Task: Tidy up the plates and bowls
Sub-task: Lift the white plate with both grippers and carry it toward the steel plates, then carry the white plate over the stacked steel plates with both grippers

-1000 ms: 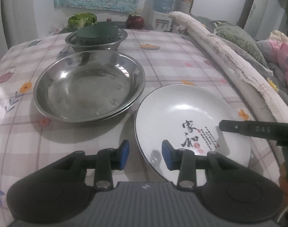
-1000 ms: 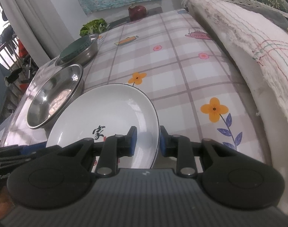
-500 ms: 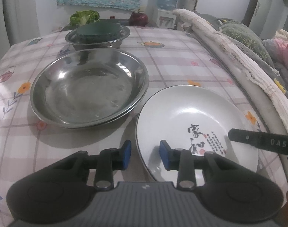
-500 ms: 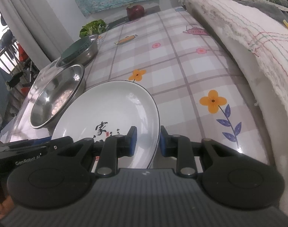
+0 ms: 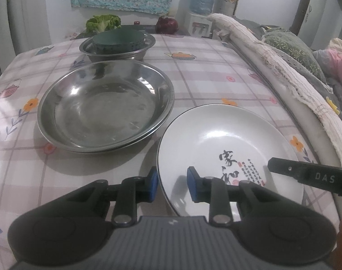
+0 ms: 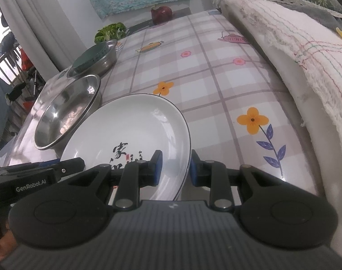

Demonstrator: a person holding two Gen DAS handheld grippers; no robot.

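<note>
The tabletop (image 5: 204, 72) carries a checked cloth printed with flowers and teapots, and a thick roll of bedding (image 5: 283, 76) lies along its right edge.

The largest dish is the wide steel plate (image 5: 103, 105), which appears to be two stacked, sitting at the left centre of the tabletop. Just beside it, toward the near right, sits the white plate (image 5: 225, 139) with black characters printed on it; whether their rims touch cannot be told. Behind the wide steel plate, a steel bowl (image 5: 117, 50) holds a dark green bowl (image 5: 118, 39) turned upside down inside it.

The left gripper (image 5: 171, 185) straddles the near left rim of the white plate: one blue finger is outside the rim, the other over the plate's inside. The fingers are narrowly parted with a gap on either side of the rim, not clamping it. The right gripper (image 6: 175, 166) straddles the plate's right rim in the same way, its fingers narrowly parted and not pressing on it.

At the far end lie a green leafy vegetable (image 5: 103, 22) and a dark red round fruit (image 5: 167, 24).
</note>
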